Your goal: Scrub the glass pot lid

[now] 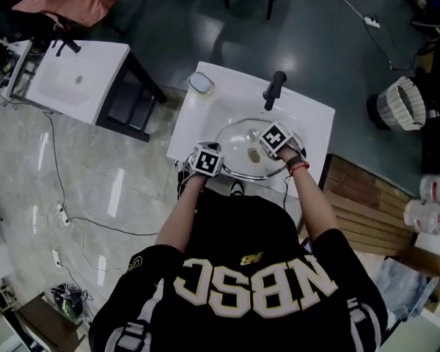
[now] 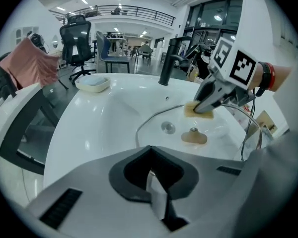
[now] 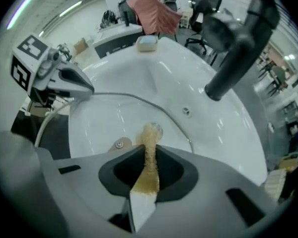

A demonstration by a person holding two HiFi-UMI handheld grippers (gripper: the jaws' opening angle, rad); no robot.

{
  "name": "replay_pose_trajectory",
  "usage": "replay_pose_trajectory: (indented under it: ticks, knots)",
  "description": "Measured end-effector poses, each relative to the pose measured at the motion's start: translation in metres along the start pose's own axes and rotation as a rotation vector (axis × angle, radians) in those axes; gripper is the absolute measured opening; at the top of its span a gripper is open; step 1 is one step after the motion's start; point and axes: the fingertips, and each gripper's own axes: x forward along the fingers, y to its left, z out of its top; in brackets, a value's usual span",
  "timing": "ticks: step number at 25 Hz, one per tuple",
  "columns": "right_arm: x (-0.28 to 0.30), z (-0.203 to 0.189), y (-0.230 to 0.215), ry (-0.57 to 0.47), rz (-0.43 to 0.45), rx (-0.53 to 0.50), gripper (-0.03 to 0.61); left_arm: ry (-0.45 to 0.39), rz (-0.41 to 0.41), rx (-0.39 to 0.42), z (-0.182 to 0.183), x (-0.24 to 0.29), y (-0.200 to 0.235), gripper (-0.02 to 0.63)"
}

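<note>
My left claw (image 3: 87,89) is pressed together on the rim of the glass pot lid (image 2: 221,127), at the edge farthest from the faucet (image 1: 273,88). As I read it, that grip pins the lid so it cannot slide. The lid lies flat in the sink (image 1: 211,110), directly on my side of the faucet, with its knob (image 2: 193,137) facing up. From the left claw, the glass spreads away toward the faucet. The lid is round, so there is no long axis to line up with. What counts is where the sponge stands against the knob. My right claw (image 3: 148,165) pinches a tan sponge (image 2: 198,111) whose long side points toward the faucet. The sponge's free end touches the glass just beside the knob, on its faucet side. That puts the right claw nearer the lid's middle, and I judge the scrubbing stroke must curve around the knob, not cross it.
</note>
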Motion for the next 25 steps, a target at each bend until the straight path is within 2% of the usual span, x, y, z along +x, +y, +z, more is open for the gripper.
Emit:
replay_pose_trajectory:
  ticks: [2, 3, 5, 8, 11, 15, 20, 22, 25]
  knots:
    - [-0.017, 0.029, 0.009, -0.191, 0.054, 0.084, 0.069, -0.009, 0.018, 0.013, 0.012, -0.003, 0.009, 0.014]
    - [-0.029, 0.031, 0.003, -0.241, 0.027, 0.139, 0.069, -0.038, 0.017, -0.002, 0.021, -0.006, 0.012, 0.014]
    - [-0.058, 0.035, -0.008, -0.367, -0.008, 0.279, 0.071, -0.130, -0.009, -0.047, 0.048, -0.018, 0.010, 0.014]
    - [-0.113, 0.057, -0.015, -0.646, 0.014, 0.473, 0.074, -0.287, -0.019, -0.061, 0.107, -0.049, 0.007, 0.014]
    - [-0.172, 0.072, -0.026, -0.831, -0.075, 0.499, 0.075, -0.444, -0.011, -0.036, 0.166, -0.086, 0.004, 0.014]
    - [-0.241, 0.066, -0.047, -0.955, -0.254, 0.482, 0.075, -0.637, -0.012, 0.001, 0.225, -0.136, -0.013, 0.014]
    - [-0.298, 0.043, -0.061, -1.036, -0.443, 0.462, 0.077, -0.836, -0.028, 0.065, 0.271, -0.194, -0.039, 0.014]
    - [-0.315, 0.036, -0.065, -1.067, -0.501, 0.474, 0.076, -0.903, -0.029, 0.093, 0.285, -0.211, -0.050, 0.014]
    - [-0.329, 0.029, -0.066, -1.116, -0.535, 0.490, 0.075, -0.961, 0.005, 0.170, 0.297, -0.223, -0.068, 0.014]
